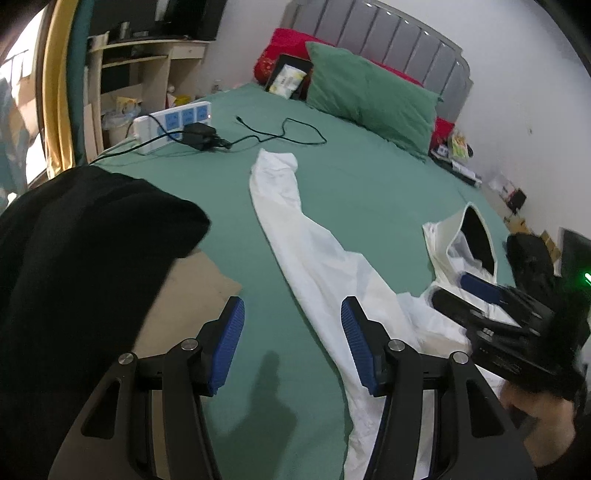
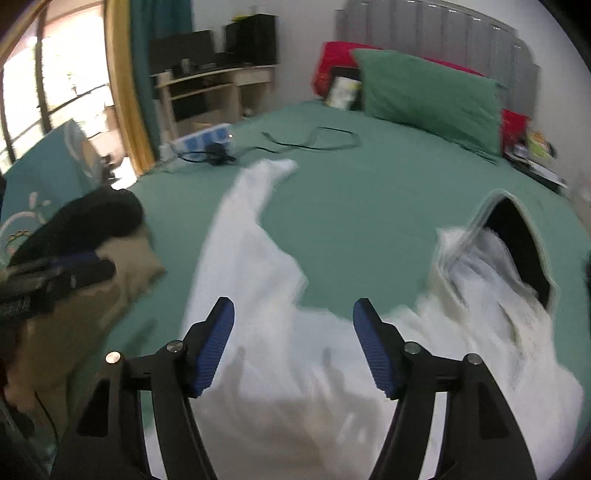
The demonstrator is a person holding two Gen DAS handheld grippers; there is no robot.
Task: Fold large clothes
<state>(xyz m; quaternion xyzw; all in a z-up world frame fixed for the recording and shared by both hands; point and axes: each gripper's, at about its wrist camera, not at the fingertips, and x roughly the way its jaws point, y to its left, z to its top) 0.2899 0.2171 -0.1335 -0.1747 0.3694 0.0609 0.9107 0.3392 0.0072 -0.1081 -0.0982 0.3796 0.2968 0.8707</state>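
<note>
A bedroom, with a bed [image 1: 369, 177] under a green sheet taking up most of both views. Nearest, the left gripper [image 1: 291, 343] hangs over bare sheet with its jaws spread wide and nothing between them; its right finger sits just beside the edge of the white garment [image 1: 314, 266]. The right gripper [image 2: 293, 343] is likewise wide open and empty, hovering above the bunched body of the garment. That view is smeared, so its height over the cloth cannot be told.

The white garment lies crumpled on the near half of the bed, one long sleeve [image 1: 275, 177] stretched away toward the middle, the neck opening [image 1: 476, 236] standing up at the right. A black garment [image 1: 85, 236] is heaped over a tan one [image 2: 110, 273] at the left edge.

Further off lie a black cable [image 1: 284, 134] and a power strip [image 1: 173, 123], then a green pillow [image 1: 369, 94] against the grey headboard [image 1: 399, 35].

Risk, as I judge it: gripping the bunched body could catch several layers and lock creases into the fold, and dragging the sleeve could snag the cable
</note>
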